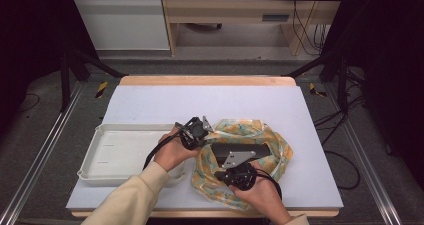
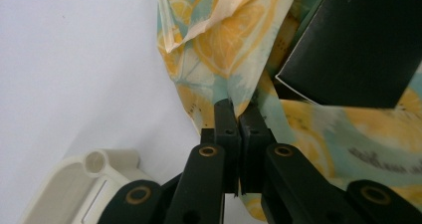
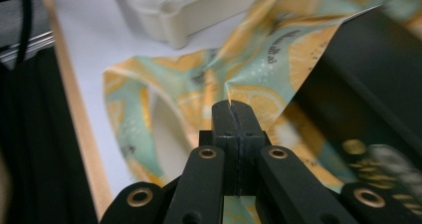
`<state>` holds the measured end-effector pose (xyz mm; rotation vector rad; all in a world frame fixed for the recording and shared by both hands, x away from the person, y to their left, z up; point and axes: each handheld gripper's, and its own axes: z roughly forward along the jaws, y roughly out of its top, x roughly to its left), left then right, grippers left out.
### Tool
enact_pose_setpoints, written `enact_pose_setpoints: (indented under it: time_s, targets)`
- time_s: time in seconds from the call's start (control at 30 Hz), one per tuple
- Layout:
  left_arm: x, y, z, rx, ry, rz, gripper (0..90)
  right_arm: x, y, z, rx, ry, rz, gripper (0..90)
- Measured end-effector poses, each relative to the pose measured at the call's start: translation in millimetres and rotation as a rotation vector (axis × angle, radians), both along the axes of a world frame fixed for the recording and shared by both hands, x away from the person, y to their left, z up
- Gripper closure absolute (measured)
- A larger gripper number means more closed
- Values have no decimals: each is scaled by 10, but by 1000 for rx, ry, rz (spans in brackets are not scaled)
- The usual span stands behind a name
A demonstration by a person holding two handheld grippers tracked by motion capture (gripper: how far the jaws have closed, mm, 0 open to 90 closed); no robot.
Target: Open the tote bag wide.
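On the white desk (image 1: 150,102) beside a cream tray (image 1: 120,152), we see a lemon-print bag (image 1: 280,145) around a long black box (image 1: 242,150) lying crosswise, our left claw (image 2: 238,115) and right claw (image 3: 233,115) each pinching its rim on opposite sides.

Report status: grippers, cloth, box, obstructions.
Left gripper and right gripper both shut on lemon-print cloth. Black box lies on it. White tray alongside, not obstructing.
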<state>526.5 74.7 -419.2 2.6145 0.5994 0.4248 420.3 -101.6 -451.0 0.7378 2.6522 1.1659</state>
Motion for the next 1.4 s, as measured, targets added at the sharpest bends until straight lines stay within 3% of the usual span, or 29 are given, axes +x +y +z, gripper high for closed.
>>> enact_pose_setpoints:
  time_s: [0.4, 0.77, 0.8, 0.87, 0.9, 1.0, 1.03, 1.07, 1.13, 1.3, 1.4]
  targets:
    - [93, -85, -153, 52, 3, 19, 895, -41, 61, -128, -9, 62, 51, 900]
    - [110, -138, -227, 63, 7, 21, 881, -52, 59, -168, -4, 62, 65, 882]
    - [95, -129, -216, 53, -1, 21, 881, -52, 59, -168, -4, 62, 65, 882]
    - [56, -99, -178, 33, -29, 26, 826, -60, 51, -163, -6, 40, 55, 787]
    - [21, -61, -144, 6, -52, 30, 726, -69, 48, -156, -5, 29, 49, 756]
    - [-75, 66, -55, -90, -108, 53, 646, -123, 9, -92, 4, -21, 41, 614]
    - [-114, 101, -16, -123, -126, 52, 601, -150, -35, -41, 5, -42, 22, 522]
    - [-145, 123, 16, -144, -141, 53, 601, -150, -35, -41, 5, -42, 22, 522]
    - [-215, 179, 115, -186, -174, 60, 554, -173, -83, 8, 14, -66, -13, 429]
    - [-387, 251, 287, -274, -206, 51, 524, -227, -201, 149, 21, -122, -67, 254]
    - [-589, 269, 258, -317, -195, 24, 557, -265, -313, 260, 35, -148, -86, 224]
